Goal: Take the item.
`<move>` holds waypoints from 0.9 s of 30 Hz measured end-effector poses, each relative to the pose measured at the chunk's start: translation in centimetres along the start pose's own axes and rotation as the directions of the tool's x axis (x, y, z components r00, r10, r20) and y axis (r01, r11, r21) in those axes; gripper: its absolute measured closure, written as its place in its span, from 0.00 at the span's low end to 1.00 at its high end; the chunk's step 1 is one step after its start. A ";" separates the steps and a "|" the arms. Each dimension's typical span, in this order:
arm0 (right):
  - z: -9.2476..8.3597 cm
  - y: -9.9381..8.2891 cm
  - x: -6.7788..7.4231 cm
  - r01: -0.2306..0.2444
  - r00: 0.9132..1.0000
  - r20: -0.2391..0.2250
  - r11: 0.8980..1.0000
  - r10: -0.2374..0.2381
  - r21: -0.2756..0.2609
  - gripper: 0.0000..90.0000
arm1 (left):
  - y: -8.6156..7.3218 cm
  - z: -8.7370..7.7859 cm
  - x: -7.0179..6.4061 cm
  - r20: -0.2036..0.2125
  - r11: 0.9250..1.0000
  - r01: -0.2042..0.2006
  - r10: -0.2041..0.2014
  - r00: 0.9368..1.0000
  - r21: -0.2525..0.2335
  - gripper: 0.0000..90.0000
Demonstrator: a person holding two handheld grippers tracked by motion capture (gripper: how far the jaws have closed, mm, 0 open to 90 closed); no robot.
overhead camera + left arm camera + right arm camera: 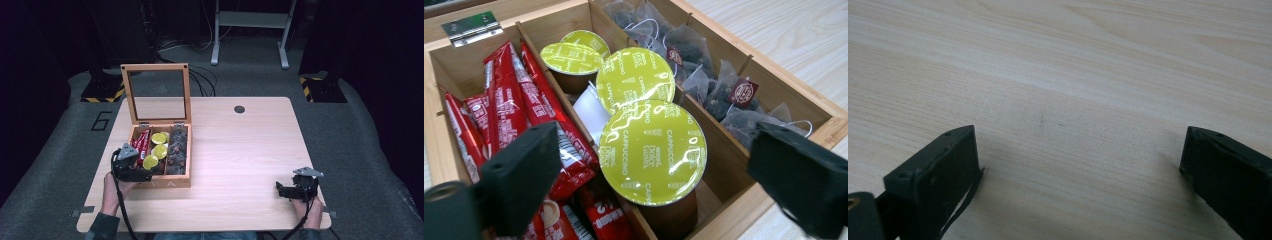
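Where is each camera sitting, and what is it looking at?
High view: above the person's side, looking down on the table; both forearms, left gripper and right gripper show.
Left gripper view: rides the left gripper, looking between its open black jaws into the wooden box at a green capsule.
Right gripper view: rides the right gripper, looking at bare table between its open jaws.
Shared: high and left gripper views both show the box.

A light wooden table (250,150) stands on grey carpet (360,130). Beyond the table, a white frame (250,30) rises; the dim room behind seems black-walled.
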State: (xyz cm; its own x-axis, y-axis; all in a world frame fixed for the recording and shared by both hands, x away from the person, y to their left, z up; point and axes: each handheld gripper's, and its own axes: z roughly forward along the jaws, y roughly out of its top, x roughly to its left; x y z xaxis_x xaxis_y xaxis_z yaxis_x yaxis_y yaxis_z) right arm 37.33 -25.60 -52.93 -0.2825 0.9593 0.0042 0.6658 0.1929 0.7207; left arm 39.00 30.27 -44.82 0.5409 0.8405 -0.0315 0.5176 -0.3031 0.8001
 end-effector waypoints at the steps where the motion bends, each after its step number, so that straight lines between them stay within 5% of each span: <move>1: 0.0 0.0 0.0 0.000 1.000 0.000 1.000 0.000 0.000 0.02 | 0.0 0.1 0.0 0.010 1.000 -0.001 0.001 1.000 -0.001 0.14; 12: 0.0 0.0 0.0 0.000 1.000 0.000 1.000 0.000 -0.001 0.02 | -0.2 0.8 0.2 0.026 1.000 0.009 -0.010 1.000 0.024 0.22; 27: -0.1 0.0 0.1 -0.014 1.000 -0.003 1.000 0.014 0.002 0.02 | -0.5 1.1 0.0 -0.011 0.999 0.011 -0.011 1.000 0.032 0.37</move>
State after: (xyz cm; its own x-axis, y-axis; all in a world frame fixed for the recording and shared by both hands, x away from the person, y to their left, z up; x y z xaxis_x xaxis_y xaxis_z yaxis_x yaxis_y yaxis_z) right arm 37.24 -25.54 -52.91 -0.2757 0.9611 0.0164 0.6713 0.1803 0.7190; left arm 39.49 29.94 -45.85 0.5278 0.8487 -0.0334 0.5444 -0.3079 0.7803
